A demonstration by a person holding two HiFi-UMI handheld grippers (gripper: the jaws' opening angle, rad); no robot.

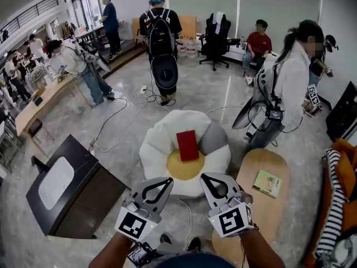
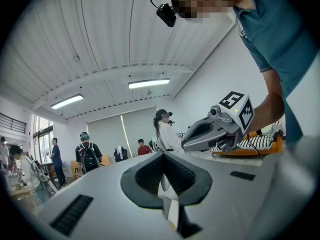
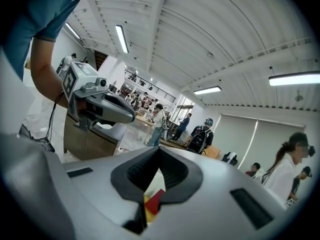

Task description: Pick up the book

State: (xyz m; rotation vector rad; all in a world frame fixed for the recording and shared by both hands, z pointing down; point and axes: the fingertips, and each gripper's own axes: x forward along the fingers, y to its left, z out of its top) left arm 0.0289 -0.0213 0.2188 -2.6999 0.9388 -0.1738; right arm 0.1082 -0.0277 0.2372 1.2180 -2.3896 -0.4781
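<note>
A red book (image 1: pixel 187 144) lies on a white flower-shaped seat (image 1: pixel 162 144) with a yellow middle, ahead of me on the floor. My left gripper (image 1: pixel 168 180) and right gripper (image 1: pixel 203 176) are held side by side just short of the seat's near edge, both shut and empty. Through the right gripper's shut jaws a bit of the red book (image 3: pixel 154 200) and yellow cushion shows. The left gripper view shows the right gripper (image 2: pixel 184 143) beside it; the right gripper view shows the left gripper (image 3: pixel 131 116).
A round wooden side table (image 1: pixel 251 205) with a green booklet (image 1: pixel 267 183) stands at the right, a dark low cabinet (image 1: pixel 72 186) at the left. Several people stand around the room; cables run over the floor. A striped sofa (image 1: pixel 334 205) is at far right.
</note>
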